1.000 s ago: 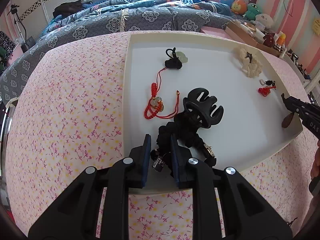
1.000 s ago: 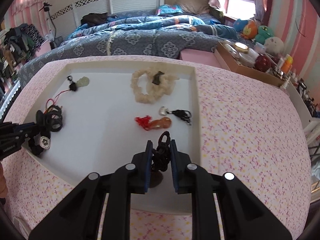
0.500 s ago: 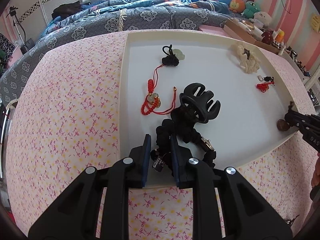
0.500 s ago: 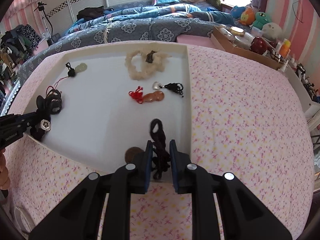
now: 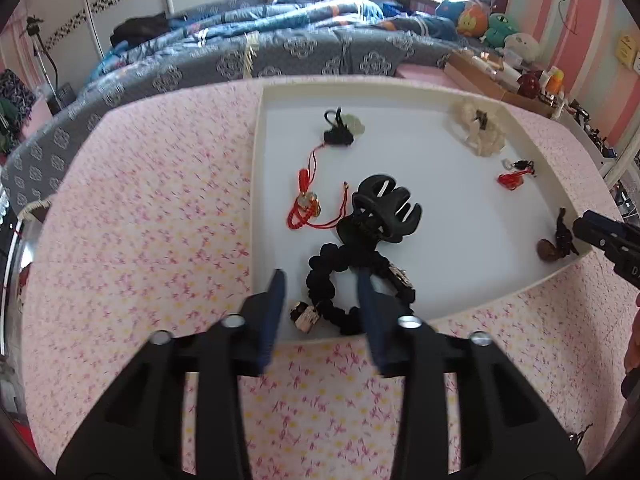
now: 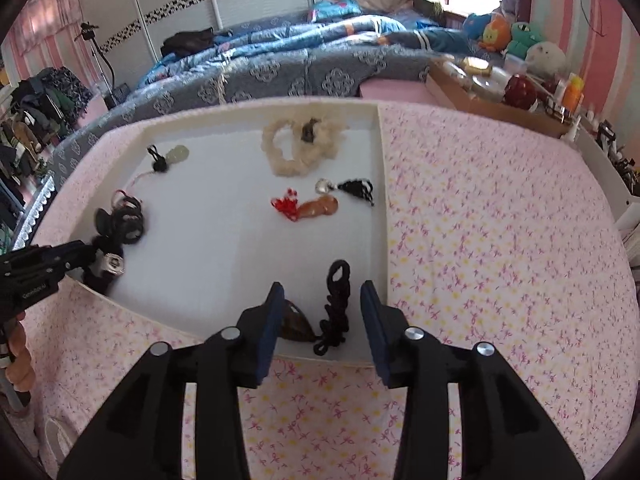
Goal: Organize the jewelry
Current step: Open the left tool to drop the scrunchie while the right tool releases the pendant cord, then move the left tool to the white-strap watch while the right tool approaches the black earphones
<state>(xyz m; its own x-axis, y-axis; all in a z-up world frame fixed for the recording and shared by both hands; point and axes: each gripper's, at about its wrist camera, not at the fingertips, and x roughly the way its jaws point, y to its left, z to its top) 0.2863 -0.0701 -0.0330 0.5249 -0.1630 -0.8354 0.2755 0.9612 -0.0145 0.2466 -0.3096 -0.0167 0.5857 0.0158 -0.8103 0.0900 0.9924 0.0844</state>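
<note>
A white tray [image 5: 256, 184] is seen on a pink floral tablecloth [image 5: 152, 216], jewelry scattered across its floor. In the left wrist view, the left gripper [image 5: 320, 288] is held wide open at 6 o'clock, nothing gripped, its blue pads either side of a black beaded bracelet [image 5: 320, 280] with a small charm, which lies on the tray by the near rim. Just beyond, toward 12 o'clock, a black claw hair clip [image 5: 380, 212] is touching the bracelet. A red cord charm [image 5: 306, 204] is laid at its 9 o'clock, and a black knot with a pale pendant [image 5: 344, 132] farther toward 12 o'clock. A cream beaded strand [image 5: 480, 132] is found at 2 o'clock near the far corner, a small red tassel piece [image 5: 514, 178] below it.

In the right wrist view, the right gripper [image 6: 322, 300] is likewise spread wide and empty at 6 o'clock. Between its fingers, untouched, a black braided cord [image 6: 338, 308] is lying on the tray near the front right corner, a dark brown pendant [image 6: 294, 322] attached at its 9 o'clock. An orange gourd charm [image 6: 320, 206] is set toward 12 o'clock
</note>
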